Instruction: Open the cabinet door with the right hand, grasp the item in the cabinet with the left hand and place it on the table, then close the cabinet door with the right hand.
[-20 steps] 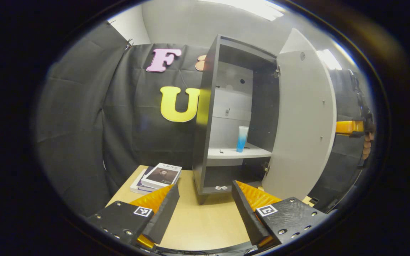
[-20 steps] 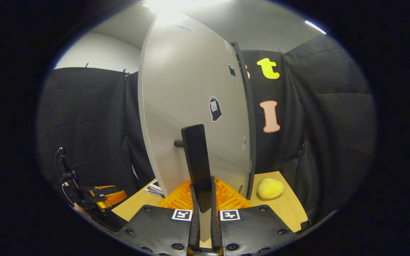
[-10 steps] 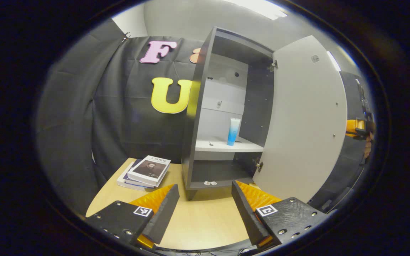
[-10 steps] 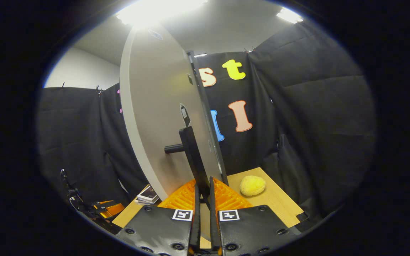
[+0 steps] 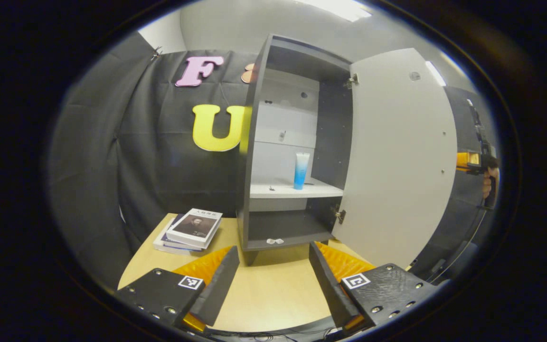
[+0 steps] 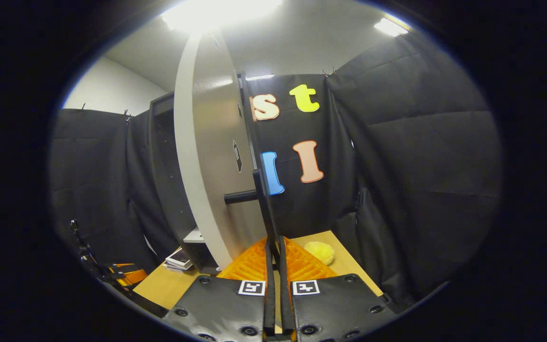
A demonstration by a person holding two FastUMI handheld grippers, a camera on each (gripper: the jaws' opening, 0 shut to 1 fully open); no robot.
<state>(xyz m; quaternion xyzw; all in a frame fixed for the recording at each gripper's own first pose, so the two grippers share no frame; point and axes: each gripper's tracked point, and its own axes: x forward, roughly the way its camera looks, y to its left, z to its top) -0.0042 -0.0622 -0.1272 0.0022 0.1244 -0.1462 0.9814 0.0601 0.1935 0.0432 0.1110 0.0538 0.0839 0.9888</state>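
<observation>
Blue-and-white tube [image 5: 301, 170] upright on pale shelf [image 5: 295, 191] inside dark cabinet [image 5: 254, 142], long axis vertical. Grey door [image 5: 399, 156] swung wide. Right gripper [image 6: 273, 266] pinched on black bar handle [image 6: 266, 213]; left gripper [image 5: 273, 280] fingers wide, empty, over table [image 5: 268, 294].

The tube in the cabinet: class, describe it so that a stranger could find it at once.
Find the tall dark cabinet with its pale door swung open. On its white middle shelf stands a small blue-and-white plastic tube, upright, the shelf's one tall, coloured thing.
</observation>
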